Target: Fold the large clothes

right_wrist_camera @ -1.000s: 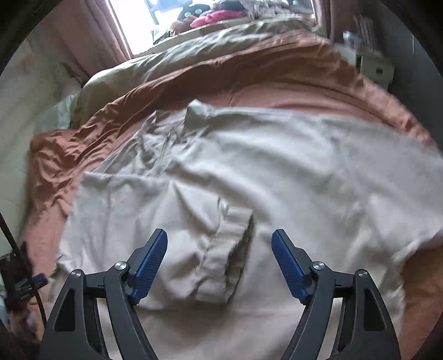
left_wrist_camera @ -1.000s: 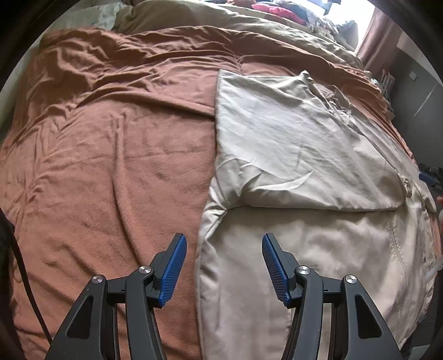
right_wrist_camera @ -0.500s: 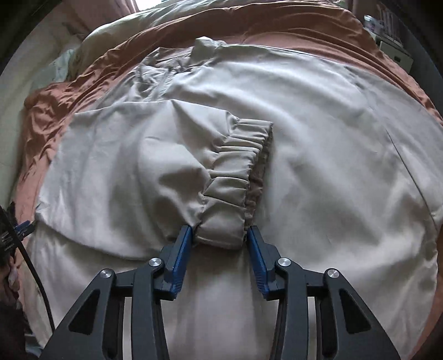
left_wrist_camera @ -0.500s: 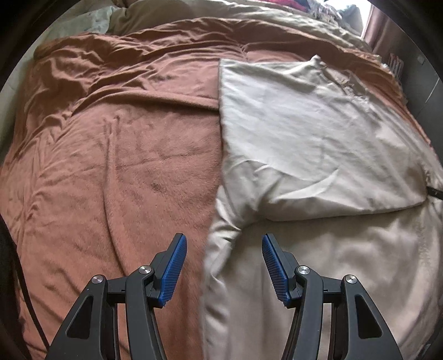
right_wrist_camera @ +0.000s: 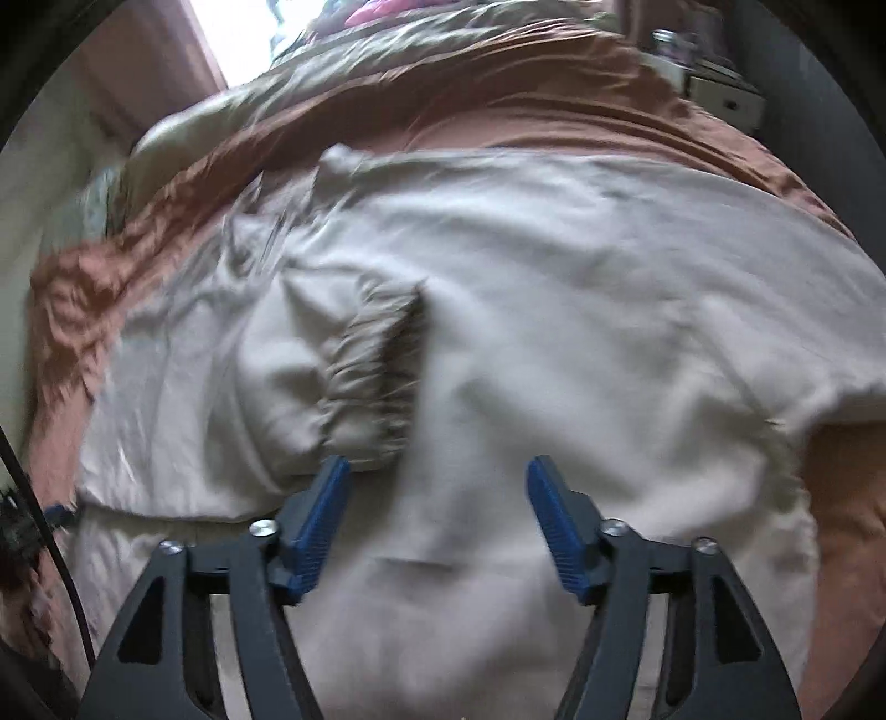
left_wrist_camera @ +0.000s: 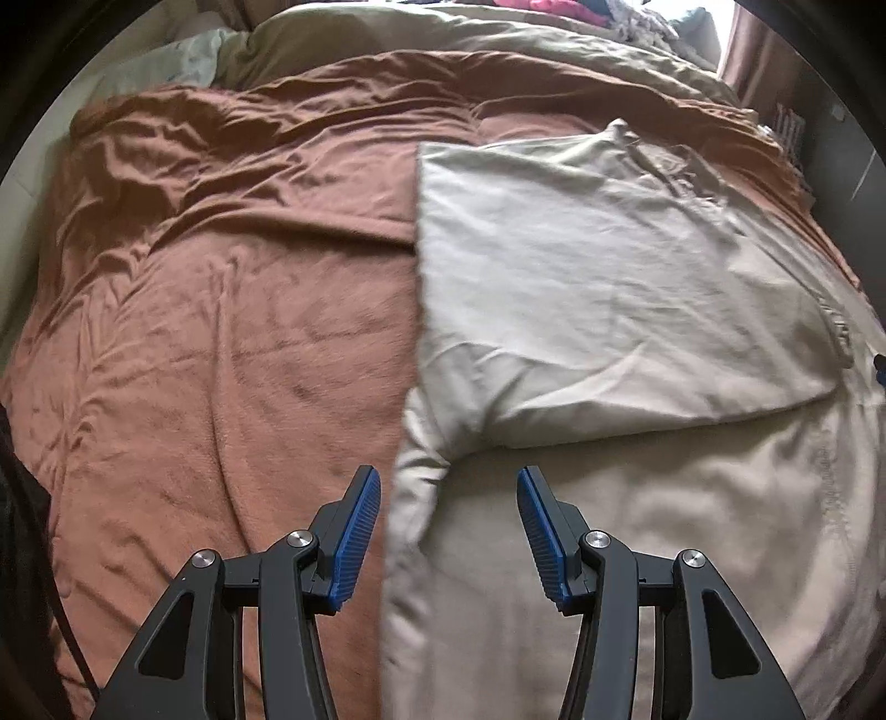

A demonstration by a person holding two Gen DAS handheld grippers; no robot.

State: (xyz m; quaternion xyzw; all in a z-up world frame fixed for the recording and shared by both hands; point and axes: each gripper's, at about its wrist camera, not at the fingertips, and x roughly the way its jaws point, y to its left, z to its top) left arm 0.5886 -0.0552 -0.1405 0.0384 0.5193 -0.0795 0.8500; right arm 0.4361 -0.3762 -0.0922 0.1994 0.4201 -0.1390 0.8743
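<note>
A large beige jacket (left_wrist_camera: 637, 310) lies spread on a brown blanket (left_wrist_camera: 221, 332) on a bed. One sleeve is folded across its body, and the elastic cuff (right_wrist_camera: 371, 382) lies on the body in the right wrist view. My left gripper (left_wrist_camera: 448, 531) is open and empty, hovering over the jacket's left edge near the armpit fold. My right gripper (right_wrist_camera: 437, 531) is open and empty, just below and right of the cuff, above the jacket (right_wrist_camera: 554, 310).
A rumpled olive duvet (left_wrist_camera: 498, 44) and a pile of clothes (left_wrist_camera: 554, 8) lie at the bed's far end. A window (right_wrist_camera: 238, 33) with pinkish curtains is beyond. A white cabinet (right_wrist_camera: 720, 94) stands at the right. A black cable (right_wrist_camera: 50, 554) hangs at the left.
My right gripper closed around the sleeve cuff half a second ago, then opened, let it go and pulled back. The cuff now lies on the jacket body. The left gripper shifted only slightly.
</note>
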